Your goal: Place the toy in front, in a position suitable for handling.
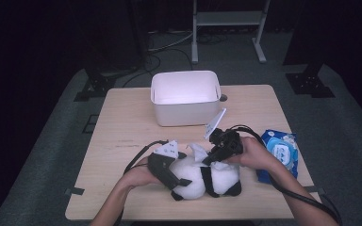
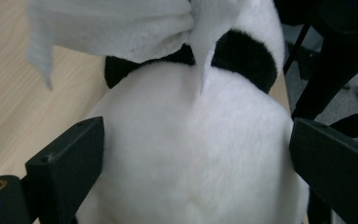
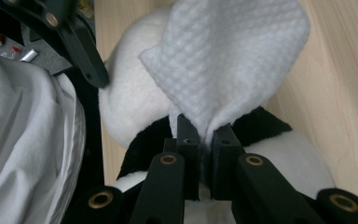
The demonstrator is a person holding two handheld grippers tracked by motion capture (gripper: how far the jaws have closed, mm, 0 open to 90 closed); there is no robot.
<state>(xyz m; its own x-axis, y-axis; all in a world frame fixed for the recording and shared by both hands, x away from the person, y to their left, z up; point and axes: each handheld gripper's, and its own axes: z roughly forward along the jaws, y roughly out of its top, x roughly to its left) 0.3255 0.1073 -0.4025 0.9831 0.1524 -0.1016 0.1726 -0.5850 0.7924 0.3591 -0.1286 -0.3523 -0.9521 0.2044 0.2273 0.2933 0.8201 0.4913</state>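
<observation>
Your left gripper [image 2: 193, 154] clamps the black-and-white plush panda [image 1: 202, 179] across its white body; your right gripper [image 3: 206, 140] pinches a white textured wipe [image 3: 228, 56] against it.

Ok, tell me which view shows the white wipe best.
The right gripper view: the wipe fans out sharply above the shut fingers pinching it. The left gripper view shows it bunched at the top; the high view, a small white tuft.

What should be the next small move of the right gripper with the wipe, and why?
Probably drag the white wipe across the panda toy's white fur. The right gripper is shut on the wipe, which lies on the toy, and the left gripper straddles the toy's body, seemingly steadying it on the table.
</observation>
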